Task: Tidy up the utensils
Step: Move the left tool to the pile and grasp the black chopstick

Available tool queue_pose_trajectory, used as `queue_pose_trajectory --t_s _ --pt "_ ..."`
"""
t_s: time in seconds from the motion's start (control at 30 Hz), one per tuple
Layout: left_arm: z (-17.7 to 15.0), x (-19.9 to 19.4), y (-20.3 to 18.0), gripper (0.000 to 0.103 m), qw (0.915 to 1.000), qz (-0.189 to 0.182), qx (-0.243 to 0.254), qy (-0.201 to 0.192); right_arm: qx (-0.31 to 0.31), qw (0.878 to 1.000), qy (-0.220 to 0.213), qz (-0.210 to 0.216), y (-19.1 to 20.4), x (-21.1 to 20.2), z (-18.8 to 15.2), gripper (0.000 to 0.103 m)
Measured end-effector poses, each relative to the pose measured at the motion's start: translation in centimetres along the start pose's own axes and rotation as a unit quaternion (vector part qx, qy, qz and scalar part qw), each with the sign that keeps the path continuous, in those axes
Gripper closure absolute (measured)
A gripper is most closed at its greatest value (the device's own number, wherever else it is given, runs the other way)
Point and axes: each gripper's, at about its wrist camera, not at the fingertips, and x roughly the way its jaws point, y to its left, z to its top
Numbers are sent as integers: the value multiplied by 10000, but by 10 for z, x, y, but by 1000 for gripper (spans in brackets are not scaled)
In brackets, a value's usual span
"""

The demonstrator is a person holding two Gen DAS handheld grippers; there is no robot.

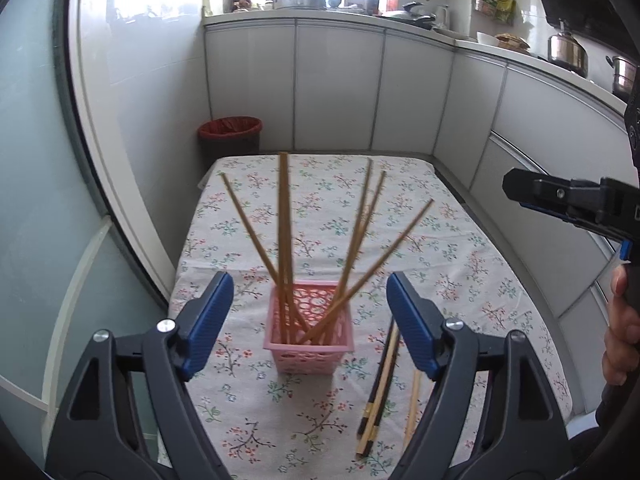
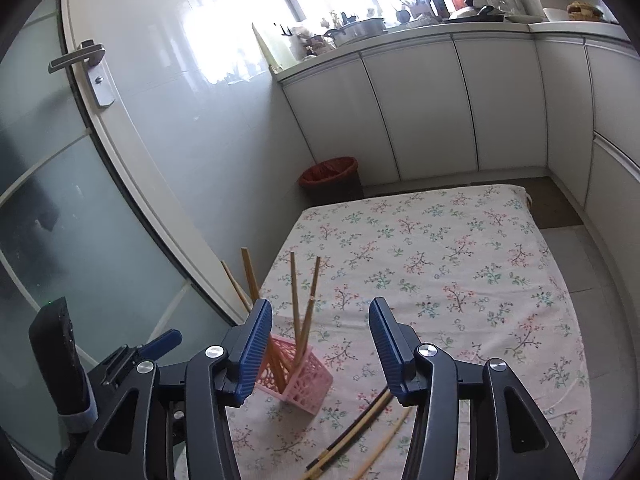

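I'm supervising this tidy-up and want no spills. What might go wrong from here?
The small pink basket holds tall chopsticks leaning outward; a nudge may tip it. The loose chopsticks lie partly under the left gripper, near the tablecloth edge, so a clumsy grab may knock them off.

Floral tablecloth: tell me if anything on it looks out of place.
A few chopsticks, some dark and some pale wood, lie loose on the floral tablecloth just right of the pink plastic lattice basket, while the other wooden chopsticks stand splayed inside it. Nothing looks spilled or broken.
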Motion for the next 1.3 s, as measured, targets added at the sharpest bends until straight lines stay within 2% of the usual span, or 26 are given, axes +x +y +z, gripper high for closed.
queue_pose_trajectory --t_s 0.27,0.47,0.57,0.83,0.9,0.97,1.07,1.17,1.3 --pt "-8 12 -30 23 9990 -273 216 279 -3 9982 252 -542 -38 -18 -20 37" --pt "-14 26 -55 23 9968 -406 393 563 59 9945 481 -925 -66 -19 -37 31" --pt "-18 39 -66 23 9942 -530 412 836 97 9926 570 -1064 -79 -18 -43 26" --pt "-34 79 -85 24 9807 -959 258 1684 291 9824 1077 -1497 -108 -5 -59 25" --pt "-37 90 -91 33 9775 -980 288 1844 366 9790 1235 -1581 -116 -1 -63 25" --pt "-40 103 -95 58 9732 -1055 267 2026 422 9767 1340 -1620 -122 2 -67 25" --pt "-44 126 -100 83 9671 -1057 223 2302 475 9748 1423 -1648 -129 4 -70 25" --pt "-45 147 -103 92 9674 -801 276 2388 515 9734 1482 -1671 -134 5 -72 25" --pt "-47 171 -101 94 9704 -401 358 2354 543 9725 1517 -1684 -139 7 -73 25"
